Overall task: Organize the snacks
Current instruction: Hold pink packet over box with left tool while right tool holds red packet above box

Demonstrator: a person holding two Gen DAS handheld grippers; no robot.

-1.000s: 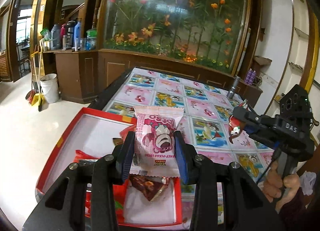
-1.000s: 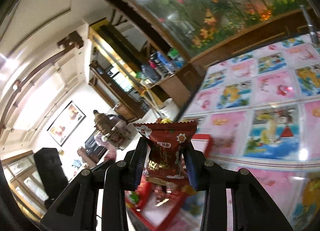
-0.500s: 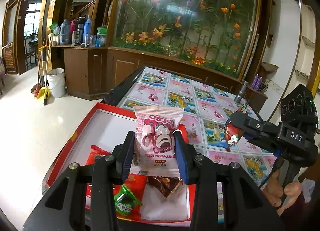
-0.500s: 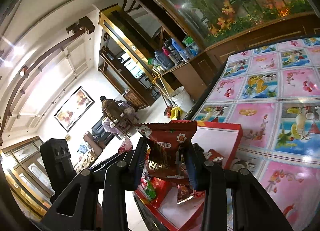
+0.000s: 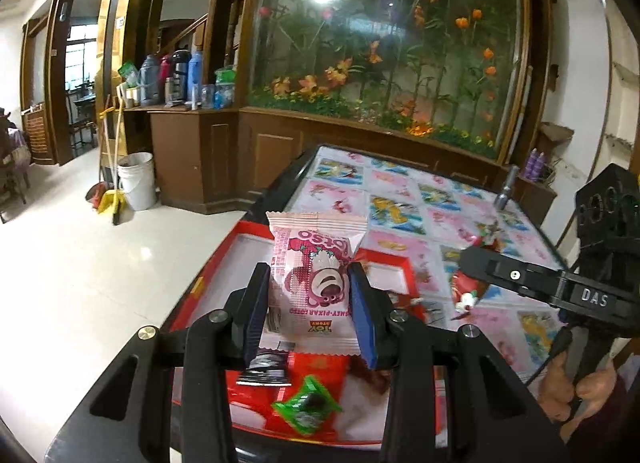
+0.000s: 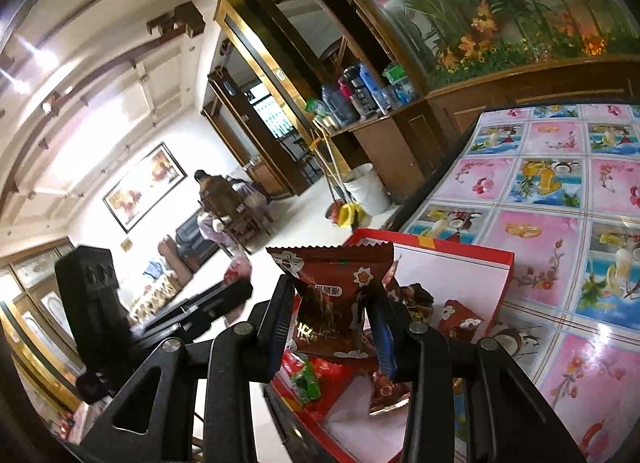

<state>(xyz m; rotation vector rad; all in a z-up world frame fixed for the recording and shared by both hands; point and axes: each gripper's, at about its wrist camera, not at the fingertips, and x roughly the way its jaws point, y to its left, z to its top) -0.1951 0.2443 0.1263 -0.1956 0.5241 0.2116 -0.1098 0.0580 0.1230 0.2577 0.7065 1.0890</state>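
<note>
My left gripper [image 5: 310,303] is shut on a pink strawberry-bear snack packet [image 5: 312,275], held upright over the near end of a red box [image 5: 202,287] with a white floor. Loose snacks lie in the box, among them a green candy [image 5: 306,409]. My right gripper [image 6: 332,327] is shut on a dark red packet [image 6: 332,295] above the same red box [image 6: 496,303], where the green candy [image 6: 306,379] also shows. From the left wrist view the right gripper [image 5: 470,263] hangs to the right of the box with its red packet [image 5: 464,291].
The box sits at the near left corner of a table [image 5: 400,203] covered in a pink and blue fruit-print cloth. A metal cylinder [image 5: 505,191] stands at its far right edge. A white bucket [image 5: 138,179] and brooms stand on the floor at left. A person [image 6: 212,191] sits far off.
Both grippers have drifted left with their packets still gripped, so the box now lies under them. The right gripper has rolled, levelling its view.
</note>
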